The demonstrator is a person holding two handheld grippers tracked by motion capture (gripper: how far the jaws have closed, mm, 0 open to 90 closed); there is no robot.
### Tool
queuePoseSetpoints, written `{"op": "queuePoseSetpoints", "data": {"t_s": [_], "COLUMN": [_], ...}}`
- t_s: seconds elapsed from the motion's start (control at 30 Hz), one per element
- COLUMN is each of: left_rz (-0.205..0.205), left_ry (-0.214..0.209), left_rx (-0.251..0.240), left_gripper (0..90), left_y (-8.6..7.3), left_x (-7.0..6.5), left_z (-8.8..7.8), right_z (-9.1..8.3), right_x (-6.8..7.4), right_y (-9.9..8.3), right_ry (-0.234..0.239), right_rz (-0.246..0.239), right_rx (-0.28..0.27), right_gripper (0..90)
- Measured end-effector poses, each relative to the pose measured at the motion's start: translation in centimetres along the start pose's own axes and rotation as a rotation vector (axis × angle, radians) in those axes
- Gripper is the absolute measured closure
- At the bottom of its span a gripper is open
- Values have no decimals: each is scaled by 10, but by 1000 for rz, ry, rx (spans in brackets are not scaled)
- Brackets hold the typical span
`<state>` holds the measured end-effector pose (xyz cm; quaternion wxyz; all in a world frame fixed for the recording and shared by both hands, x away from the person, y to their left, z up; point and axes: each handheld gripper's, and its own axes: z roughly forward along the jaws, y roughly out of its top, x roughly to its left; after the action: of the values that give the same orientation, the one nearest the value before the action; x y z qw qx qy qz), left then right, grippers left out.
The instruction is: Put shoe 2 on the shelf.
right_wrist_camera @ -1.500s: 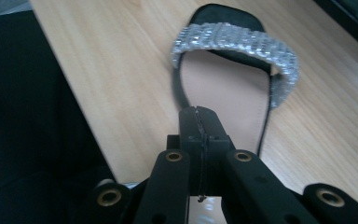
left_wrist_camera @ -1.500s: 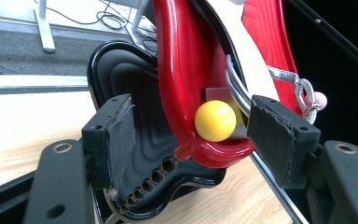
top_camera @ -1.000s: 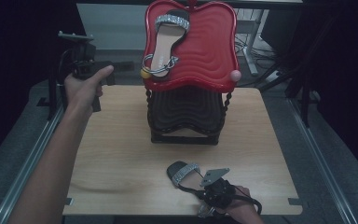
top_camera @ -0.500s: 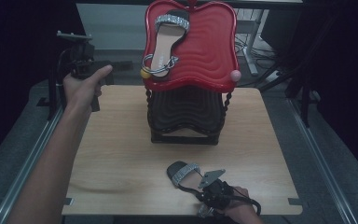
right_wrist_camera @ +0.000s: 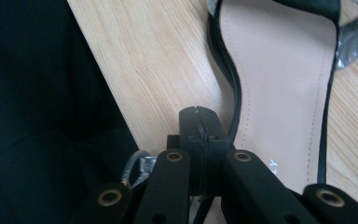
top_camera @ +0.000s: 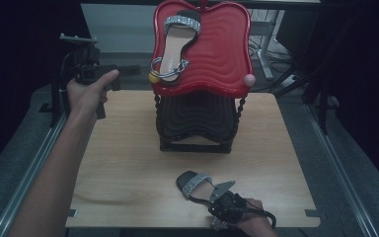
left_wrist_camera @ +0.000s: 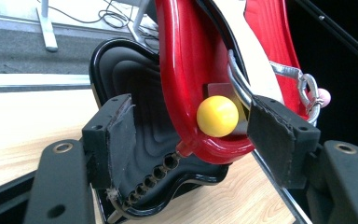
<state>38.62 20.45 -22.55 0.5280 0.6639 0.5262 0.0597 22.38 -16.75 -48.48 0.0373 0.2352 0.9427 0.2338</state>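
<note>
Your left gripper (top_camera: 128,70) sits at the table's far left edge with its jaws standing apart, nothing between the pads. In the left gripper view they frame the yellow ball (left_wrist_camera: 217,115) at the corner of the red tray (left_wrist_camera: 186,70), without touching either. That red tray tilts up on the black stand (top_camera: 197,118), and one sandal (top_camera: 177,44) lies on it with its silver strap toward the top. The left gripper's own tips are dark against the background from above and hard to make out.

Your right gripper (right_wrist_camera: 199,122) is at the near edge of the wooden table (top_camera: 128,163), jaws pressed together. They appear to pinch the thin black strap of the second sandal (top_camera: 197,183), which lies flat on the table. The strap itself is mostly hidden between the pads, and the sandal's heel end is covered by the gripper and your hand.
</note>
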Motion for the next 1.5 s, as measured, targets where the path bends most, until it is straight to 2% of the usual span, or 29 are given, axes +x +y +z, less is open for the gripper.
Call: {"op": "queuePoseSetpoints", "data": {"t_s": [0.13,0.2,0.33,0.37,0.4,0.43,0.47,0.5,0.57,0.67,0.77,0.8,0.83,0.9,1.0,1.03,1.07,1.13,1.17,1.2,1.27,1.5], "left_rz": [-6,-7,-9,-9,-8,-7,-6,-3,-4,-2,2,3,1,2,4,7,9,9,8,8,5,1], "left_ry": [1,0,-3,-3,-4,-4,-4,-3,-3,-3,-2,-3,-3,-3,-2,-2,-1,0,-1,-1,-1,1], "left_rx": [-1,0,1,0,-1,-2,-2,-2,-5,-6,-8,-12,-14,-13,-11,-9,-6,-5,-4,-4,-2,1], "left_gripper": [324,324,325,324,325,325,325,325,325,325,325,325,324,324,325,325,324,324,325,324,324,324], "left_y": [-1,-2,-2,-2,-1,-1,0,0,0,0,0,0,0,0,1,1,1,0,0,0,-2,-4], "left_x": [2,2,2,2,2,2,2,2,1,1,1,1,0,1,1,1,2,2,2,2,3,3], "left_z": [0,0,1,1,1,1,0,0,-1,-3,-5,-6,-7,-7,-6,-6,-6,-5,-5,-5,-3,-1], "right_z": [-1,-3,-6,-9,-16,-16,-21,-32,-34,-40,-38,-35,-33,-31,-22,-19,-11,-8,-1,-1,9,20], "right_x": [-9,-17,-18,-17,-16,-16,-16,-20,-21,-34,-41,-42,-43,-44,-50,-52,-54,-55,-55,-55,-54,-53], "right_y": [-3,-7,-9,-8,-6,-6,-5,-1,0,5,11,16,19,21,26,27,28,29,29,29,28,28], "right_ry": [-23,-54,-38,-16,28,28,36,49,41,15,-10,-20,-32,-29,-38,-39,-43,-42,-46,-46,-64,-68], "right_rz": [18,31,26,27,20,20,21,32,37,67,61,33,25,25,26,28,15,12,-1,-1,-28,-55], "right_rx": [6,4,-20,-38,-83,-83,-113,-167,-176,-198,-155,-127,-118,-113,-73,-52,1,19,68,68,140,206], "right_gripper": [895,895,889,850,742,742,711,618,586,427,366,334,326,311,273,261,239,227,200,200,176,188]}}
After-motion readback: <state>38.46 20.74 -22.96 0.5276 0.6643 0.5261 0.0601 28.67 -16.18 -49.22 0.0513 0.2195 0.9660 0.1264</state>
